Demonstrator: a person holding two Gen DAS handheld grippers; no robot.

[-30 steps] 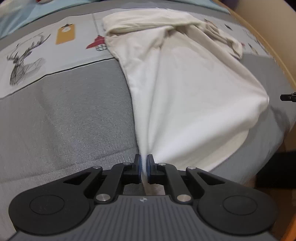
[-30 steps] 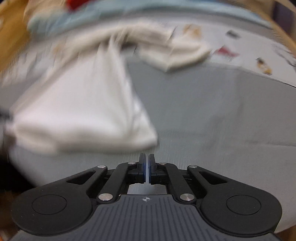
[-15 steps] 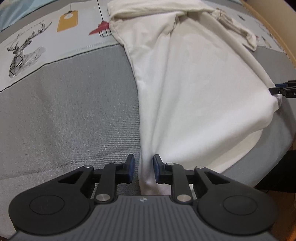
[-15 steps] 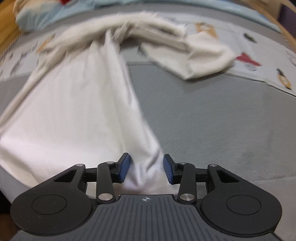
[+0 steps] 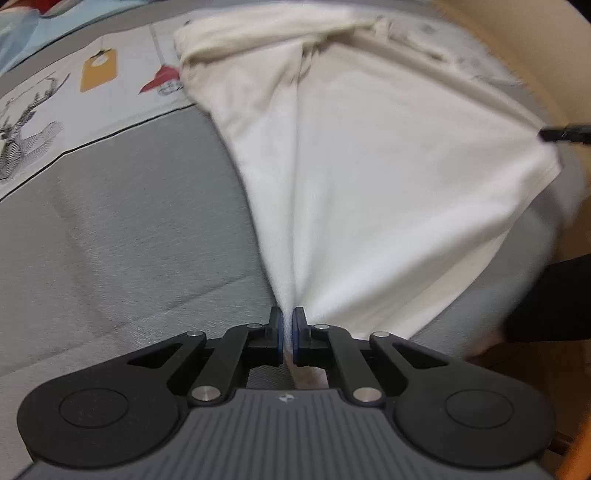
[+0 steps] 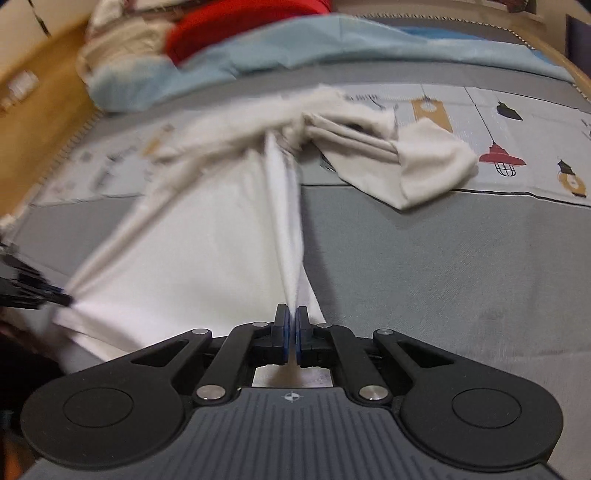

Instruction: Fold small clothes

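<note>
Across the bed (image 5: pixel 122 229), grey cover with a printed band of lamps and a deer at the far side, lies the white garment (image 5: pixel 388 177), spread from the near edge up to its bunched top end on the printed band. Far end of the bed has a light blue blanket (image 6: pixel 303 48) with a red item (image 6: pixel 240 22) on it, blurred. Wooden frame (image 6: pixel 48 85) runs along the side.

Versus half a second ago: both sets of fingers stood apart then with the cloth edge between them, now both are clenched on it. Versus a second ago: the right gripper was closed on nothing beside the garment, now it has fabric. The garment is now pulled taut between the two grips, with a ridge running from each grip toward the bunched top.

Left gripper (image 5: pixel 287 334): fingers nearly together, pinching the near left corner of the garment, cloth fanning out from the pads. Its tip also shows in the right wrist view at the far left, touching the cloth edge, blurred.

Right gripper (image 6: pixel 292 332): fingers pressed together on the near right corner, a thin fold rising straight up from the pads. Its tip shows in the left wrist view at the right edge of the cloth
</note>
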